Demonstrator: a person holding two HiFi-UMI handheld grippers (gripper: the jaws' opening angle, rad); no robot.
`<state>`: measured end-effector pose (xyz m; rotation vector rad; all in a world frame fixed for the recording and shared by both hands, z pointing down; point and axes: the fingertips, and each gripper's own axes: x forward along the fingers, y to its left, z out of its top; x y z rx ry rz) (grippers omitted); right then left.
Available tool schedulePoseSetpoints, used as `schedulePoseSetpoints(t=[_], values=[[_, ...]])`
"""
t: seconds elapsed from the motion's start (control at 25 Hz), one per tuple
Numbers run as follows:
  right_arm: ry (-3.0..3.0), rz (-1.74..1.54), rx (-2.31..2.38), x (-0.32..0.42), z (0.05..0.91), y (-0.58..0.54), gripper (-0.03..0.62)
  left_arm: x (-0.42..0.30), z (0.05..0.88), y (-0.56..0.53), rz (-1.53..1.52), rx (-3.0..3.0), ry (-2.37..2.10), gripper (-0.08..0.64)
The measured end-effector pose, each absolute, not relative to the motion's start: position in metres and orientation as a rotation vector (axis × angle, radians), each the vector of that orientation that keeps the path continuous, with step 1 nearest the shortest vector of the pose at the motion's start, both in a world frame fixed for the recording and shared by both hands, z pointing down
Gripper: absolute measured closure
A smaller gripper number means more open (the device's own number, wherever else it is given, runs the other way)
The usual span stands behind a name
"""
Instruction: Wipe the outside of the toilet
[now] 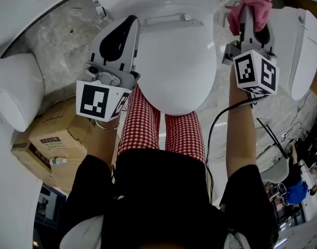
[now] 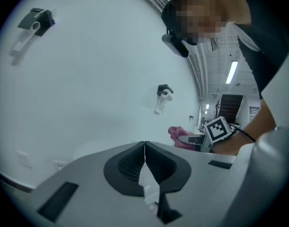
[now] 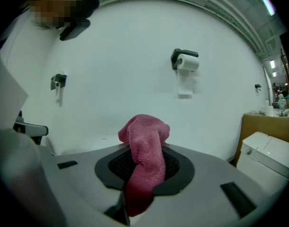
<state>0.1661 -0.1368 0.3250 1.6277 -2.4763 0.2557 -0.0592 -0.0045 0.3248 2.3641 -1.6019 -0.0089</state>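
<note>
Head view: the toilet (image 1: pixel 174 71) sits right below me, lid down, between my arms. My left claw (image 1: pixel 130 22) is closed on nothing and hovers by the lid's left side, spare for now, I reckon. My right claw (image 1: pixel 247 19) pinches the pink cloth (image 1: pixel 254 1), bunched past the tips near the tank so fabric touches first.

The right gripper (image 3: pixel 144 163) has its jaws closed on a pink cloth (image 3: pixel 145 143), which bunches above the pads and hangs down between them. On the white wall (image 3: pixel 116 56) behind hang a toilet roll holder (image 3: pixel 185 61) and, further left, a second holder (image 3: pixel 58 82). A white cistern (image 3: pixel 269 152) stands at the right edge, against a brown panel (image 3: pixel 258 122).
</note>
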Motion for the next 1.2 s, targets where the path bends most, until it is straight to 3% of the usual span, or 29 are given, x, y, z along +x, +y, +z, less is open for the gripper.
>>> schedulePoseSetpoints(t=[0.68, 1.2], values=[[-2.862, 0.154, 0.819, -0.046, 0.351, -0.026, 0.492, -0.107, 0.338, 0.020, -0.005, 2.248, -1.742, 0.549], [-2.766, 0.158, 0.586, -0.107, 0.408, 0.001, 0.492, -0.140, 0.356, 0.028, 0.010, 2.184, -1.766, 0.549]])
